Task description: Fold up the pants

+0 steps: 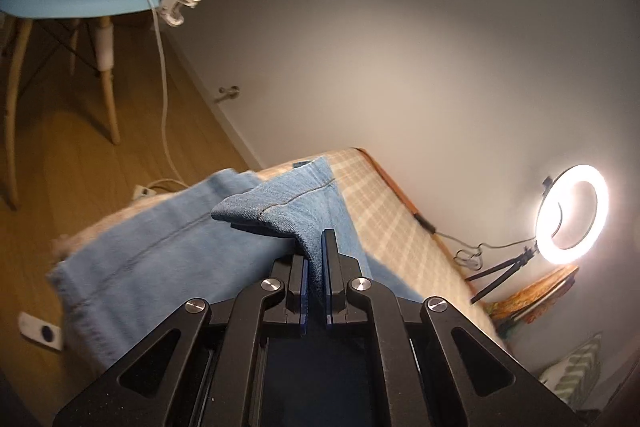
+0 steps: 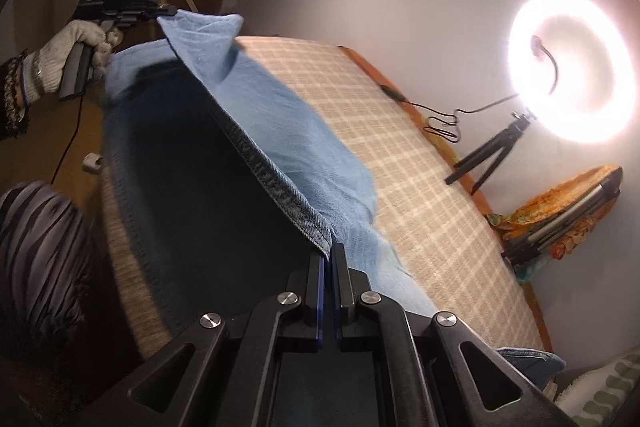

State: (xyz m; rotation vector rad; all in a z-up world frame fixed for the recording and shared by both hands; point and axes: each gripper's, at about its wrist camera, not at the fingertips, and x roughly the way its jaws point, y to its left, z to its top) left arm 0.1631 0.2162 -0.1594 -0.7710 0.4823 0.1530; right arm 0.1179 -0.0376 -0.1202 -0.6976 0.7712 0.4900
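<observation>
You are pinching the pants point(image 2: 280, 131) in both jaws — one edge stretched between them, lifted above the checked bed point(image 2: 400, 147) — so the fold is only beginning, with every later fold remaining.

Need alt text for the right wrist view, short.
Right tongs shut on the hem of blue denim pants, lifted off a plaid-covered bed. Far left, a gloved hand holds the left tongs on another corner. A ring light glows at right.
</observation>
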